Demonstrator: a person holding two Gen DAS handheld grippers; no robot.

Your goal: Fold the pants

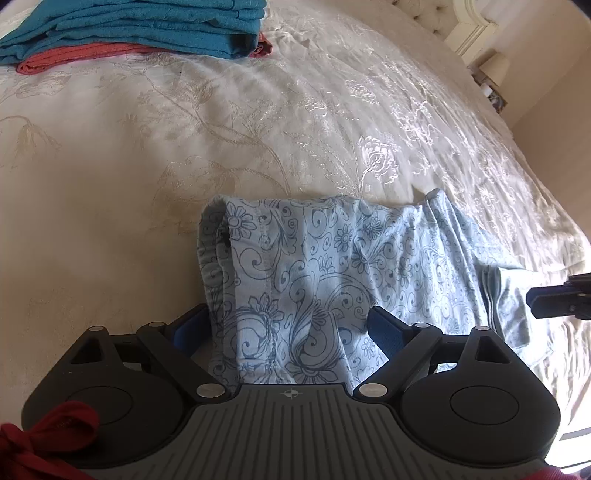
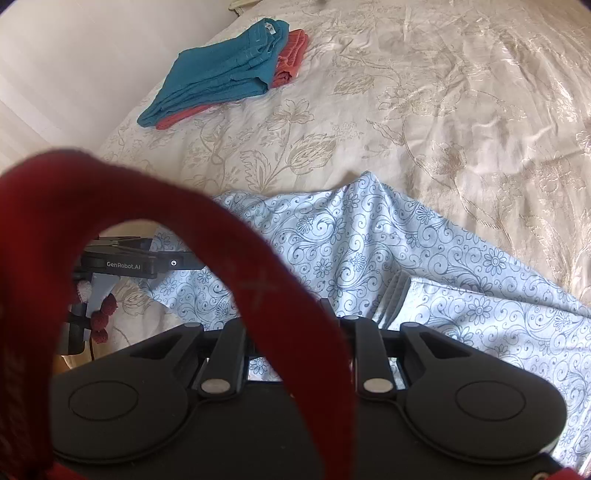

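Observation:
Light blue pants [image 1: 314, 258] with a dark floral swirl print lie partly folded on the cream bedspread [image 1: 184, 129]. My left gripper [image 1: 288, 321] is open, its blue pads wide apart on either side of the near end of the pants. In the right wrist view the pants [image 2: 351, 240] spread ahead and to the right, with a pleated fold [image 2: 399, 295] just past my right gripper [image 2: 295, 321]. A red strap [image 2: 258, 277] hides its fingertips. At the left view's right edge the right gripper [image 1: 554, 299] sits at the pants' edge; its grip is unclear.
A folded stack of teal and coral garments [image 1: 147, 29] [image 2: 221, 70] lies at the far side of the bed. A headboard [image 1: 465, 22] and a lamp [image 1: 493, 68] stand beyond the bed. The left gripper's body [image 2: 125, 264] shows at the left.

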